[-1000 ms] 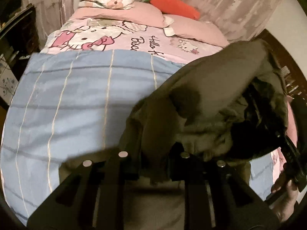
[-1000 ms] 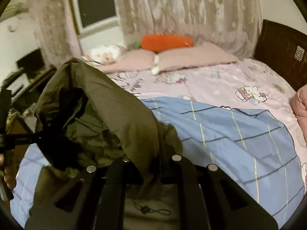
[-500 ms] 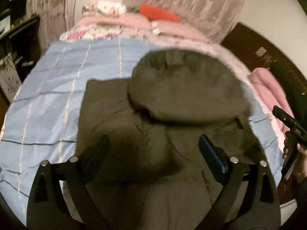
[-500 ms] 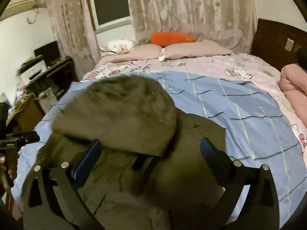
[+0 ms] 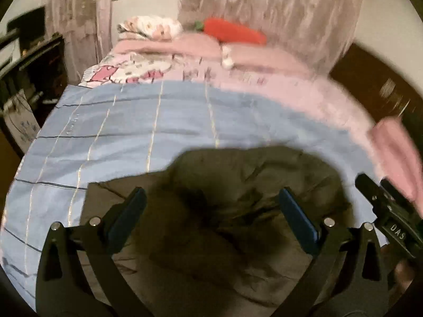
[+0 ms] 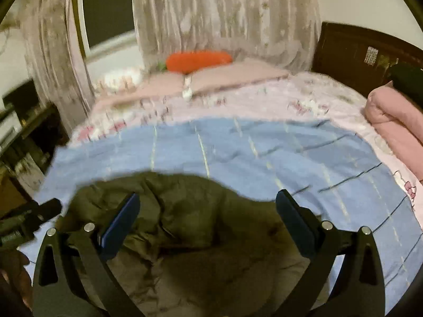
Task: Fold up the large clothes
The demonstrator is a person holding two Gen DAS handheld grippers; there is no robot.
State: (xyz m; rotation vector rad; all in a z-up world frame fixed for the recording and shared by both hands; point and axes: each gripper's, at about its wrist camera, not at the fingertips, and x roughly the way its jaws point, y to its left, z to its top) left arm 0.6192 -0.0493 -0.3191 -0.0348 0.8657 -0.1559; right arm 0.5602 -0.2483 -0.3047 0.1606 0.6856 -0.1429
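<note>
Both views are pretty smeared with motion blur, so the far half of the bed is mush; the cartoon print on the pink sheet (image 5: 148, 72) is barely readable and the dark furniture (image 5: 39, 63) on the left edge is just shapes. The near part of the olive jacket (image 5: 238, 211) runs out of the bottom of the picture in both views, so how its lower half lies can't be made out; in the right wrist view it's (image 6: 190, 227) bunched into a rounded heap with creases.

Left gripper (image 5: 212, 218) has its blue-padded fingers spread wide with nothing between them, hovering over the jacket; right gripper (image 6: 207, 220) is spread wide too, likewise empty. The right one also pokes in at the edge of the left view, half cut off.

Jacket sits on the near part of a blue checked blanket (image 5: 132, 126) laid across the bed; beyond that, pink pillows (image 6: 232, 75) with an orange carrot plush (image 6: 198, 60) lying along them; lace curtains (image 6: 227, 13) behind, a dark window (image 6: 108, 5), a dark wooden headboard (image 6: 351, 50) to the right, and a folded pink quilt (image 6: 394, 121) next to it.
</note>
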